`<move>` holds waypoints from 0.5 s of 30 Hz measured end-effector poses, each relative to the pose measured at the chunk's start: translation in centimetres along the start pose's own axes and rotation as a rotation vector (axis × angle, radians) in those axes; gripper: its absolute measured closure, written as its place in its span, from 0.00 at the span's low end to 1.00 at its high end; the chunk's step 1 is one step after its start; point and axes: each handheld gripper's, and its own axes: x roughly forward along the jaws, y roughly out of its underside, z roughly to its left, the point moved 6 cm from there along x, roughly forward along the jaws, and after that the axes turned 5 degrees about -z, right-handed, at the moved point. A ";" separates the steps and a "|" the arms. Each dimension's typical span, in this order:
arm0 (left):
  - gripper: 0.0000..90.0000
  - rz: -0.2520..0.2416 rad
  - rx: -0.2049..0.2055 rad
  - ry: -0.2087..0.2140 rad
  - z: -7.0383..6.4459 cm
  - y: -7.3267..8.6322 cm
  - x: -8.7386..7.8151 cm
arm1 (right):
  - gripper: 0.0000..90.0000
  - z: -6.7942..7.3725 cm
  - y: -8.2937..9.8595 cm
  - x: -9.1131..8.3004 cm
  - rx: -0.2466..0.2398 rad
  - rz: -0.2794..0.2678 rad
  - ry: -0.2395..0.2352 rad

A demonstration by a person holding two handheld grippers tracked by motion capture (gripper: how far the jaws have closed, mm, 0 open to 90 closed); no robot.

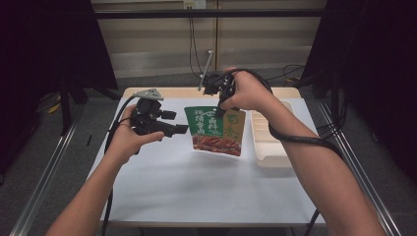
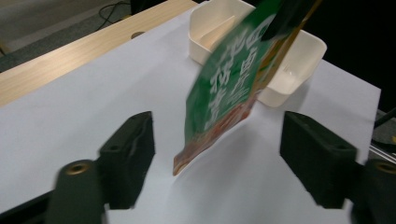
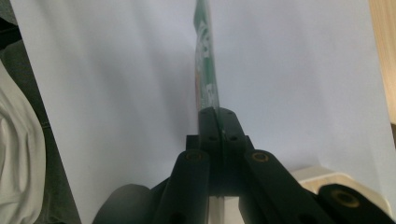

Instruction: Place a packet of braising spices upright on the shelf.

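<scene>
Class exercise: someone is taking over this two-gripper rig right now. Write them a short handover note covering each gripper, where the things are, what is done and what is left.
Right gripper: shut on the top edge of the green food pouch, which hangs upright with its bottom edge at the white sheet.
Left gripper: open, jaws wide apart, aimed at the pouch from its side, not touching it.
Cream divided tray: on the table just beyond the pouch, toward the right hand's side, nothing in it as far as shows.
Done: pouch gripped and raised.
Left: probably the left gripper takes hold of the pouch, or the pouch goes to the tray.

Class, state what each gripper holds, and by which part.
The right gripper pinches the green sauce pouch by its top edge; the left gripper holds nothing.
</scene>
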 end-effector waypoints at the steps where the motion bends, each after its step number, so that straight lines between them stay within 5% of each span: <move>1: 0.25 -0.014 -0.007 0.005 -0.1 0.2 0.2 | 1.00 -0.2 0.1 -0.1 -0.006 0.014 -0.002; 10: 0.14 -0.004 -0.016 -0.024 0.0 2.1 1.2 | 1.00 0.0 1.0 -1.0 -0.004 0.075 -0.008; 15: 0.13 -0.014 -0.022 -0.040 0.0 2.9 1.5 | 1.00 -0.2 1.3 -1.6 0.005 0.063 -0.003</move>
